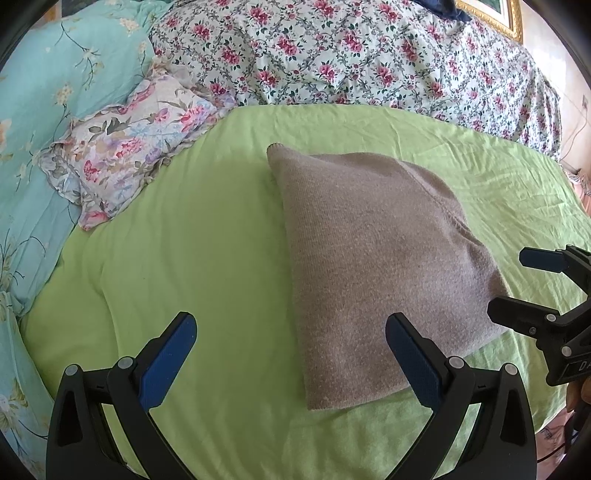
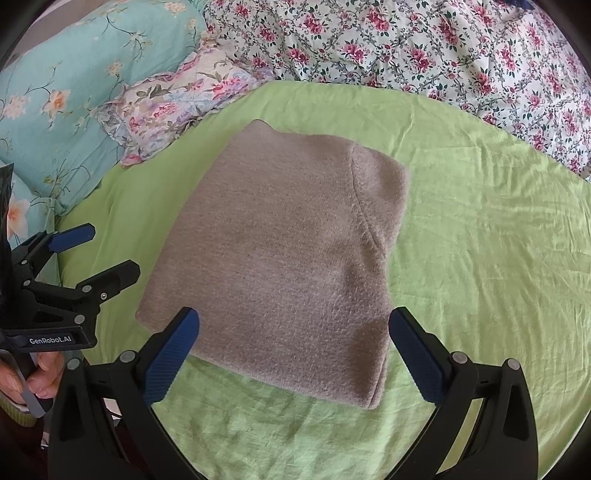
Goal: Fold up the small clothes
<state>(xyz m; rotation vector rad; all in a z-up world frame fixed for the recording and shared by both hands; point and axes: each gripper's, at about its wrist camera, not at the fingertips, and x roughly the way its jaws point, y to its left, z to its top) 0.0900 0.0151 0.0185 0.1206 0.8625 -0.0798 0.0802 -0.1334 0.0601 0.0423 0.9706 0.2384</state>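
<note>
A grey-brown knitted garment [image 1: 376, 258] lies folded into a flat block on the green sheet [image 1: 184, 258]; it also shows in the right wrist view [image 2: 280, 258]. My left gripper [image 1: 291, 332] is open and empty, hovering over the garment's near left edge. It also shows at the left of the right wrist view [image 2: 107, 254]. My right gripper [image 2: 293, 328] is open and empty above the garment's near edge. It also shows at the right edge of the left wrist view [image 1: 517, 280].
A small floral pillow [image 1: 129, 147] and a turquoise floral pillow [image 1: 48, 110] lie at the left. A rose-patterned quilt [image 1: 369, 55] is bunched along the back. A gold picture frame [image 1: 506, 14] is at the top right.
</note>
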